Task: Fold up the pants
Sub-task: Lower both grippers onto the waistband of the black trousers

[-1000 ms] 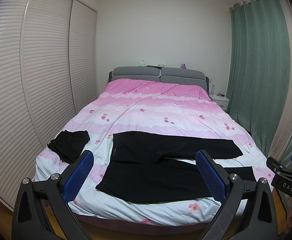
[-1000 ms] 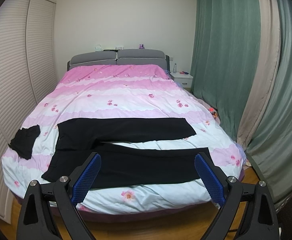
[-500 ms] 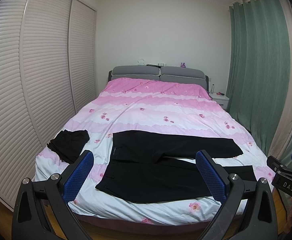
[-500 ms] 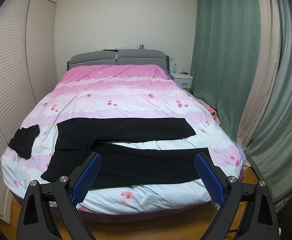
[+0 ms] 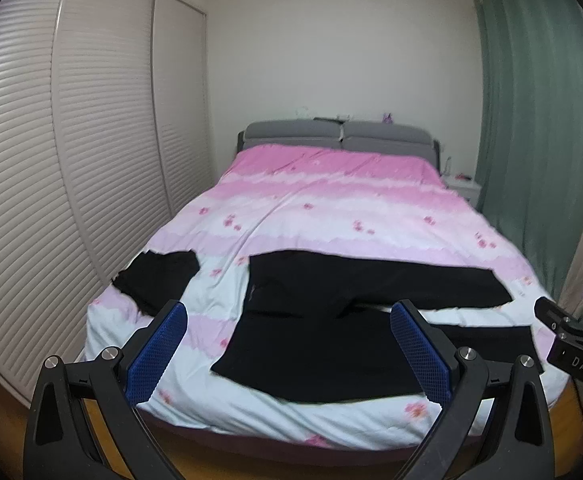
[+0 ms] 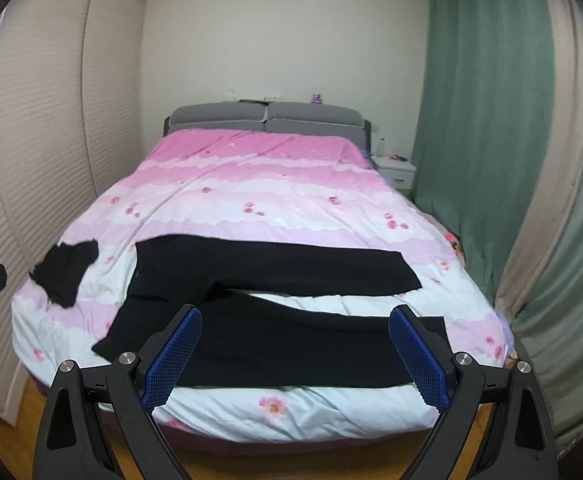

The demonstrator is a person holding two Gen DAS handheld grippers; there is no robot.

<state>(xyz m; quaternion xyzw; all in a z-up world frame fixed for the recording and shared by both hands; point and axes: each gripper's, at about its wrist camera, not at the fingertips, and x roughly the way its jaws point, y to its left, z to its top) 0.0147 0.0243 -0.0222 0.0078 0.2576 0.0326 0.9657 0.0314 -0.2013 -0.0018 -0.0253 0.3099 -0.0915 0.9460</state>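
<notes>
Black pants (image 5: 331,320) (image 6: 275,304) lie flat across the foot of the bed, waist at the left, both legs spread toward the right. My left gripper (image 5: 287,352) hovers open in front of the bed's foot, nothing between its blue pads. My right gripper (image 6: 295,356) is open too, held off the near pant leg and short of the mattress edge. The right gripper's body (image 5: 571,344) shows at the right edge of the left wrist view.
A second black garment (image 5: 155,280) (image 6: 65,272) lies bunched at the bed's left edge. The pink floral duvet (image 5: 331,208) covers the bed. Louvred wardrobe doors (image 5: 71,184) stand at the left, green curtains (image 6: 471,140) and a nightstand (image 6: 395,170) at the right.
Both grippers have moved forward and closer to the bed's foot; the pants look larger in both views. The pants and the bunched garment have not moved.
</notes>
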